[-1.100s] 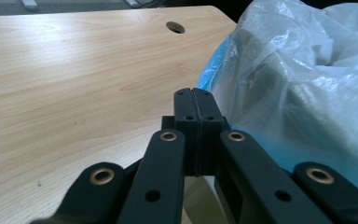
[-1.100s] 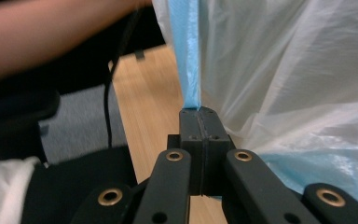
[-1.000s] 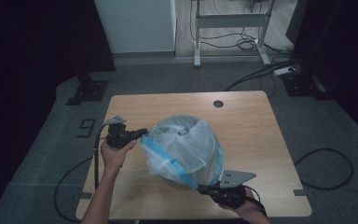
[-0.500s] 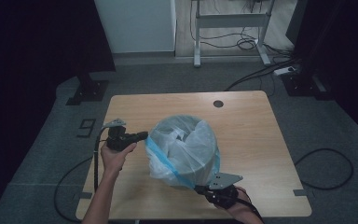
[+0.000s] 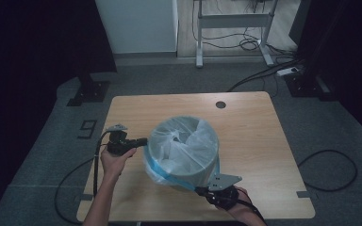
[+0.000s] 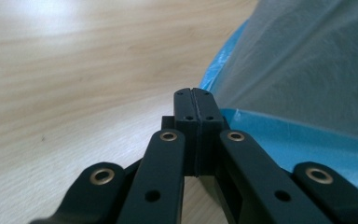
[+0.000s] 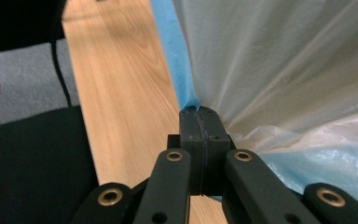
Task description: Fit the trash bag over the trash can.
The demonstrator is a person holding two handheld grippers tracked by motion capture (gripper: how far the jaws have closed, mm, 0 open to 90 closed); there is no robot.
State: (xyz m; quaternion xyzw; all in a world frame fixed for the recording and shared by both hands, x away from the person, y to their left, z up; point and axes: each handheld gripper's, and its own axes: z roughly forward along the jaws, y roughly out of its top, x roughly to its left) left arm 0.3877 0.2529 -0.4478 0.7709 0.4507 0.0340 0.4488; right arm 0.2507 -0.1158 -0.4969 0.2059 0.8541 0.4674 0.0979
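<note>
- High view: bin stands centre-low on the table, lined with a clear bag with a blue hem folded down over the rim.
- Bag mouth is open, crumpled film inside the bin.
- Left gripper, mid-left of frame, points right at the bag's left edge, touching it; hand grips it from below.
- Right gripper, lower centre-right, sits at the hem on the bin's near side; grey plate on top, hand at the bottom edge.
- Left gripper view: jaws clenched flat together at centre frame, tips right against the blue hem; whether film is pinched between them, cannot tell.
- Bag wall fills upper right, bare wood at left.
- Right gripper view: jaws clamped on the hem, blue strip running up from the tips, film pulled in taut folds toward them.
- White film upper right, table strip centre-left, dark floor and cable at far left.
</note>
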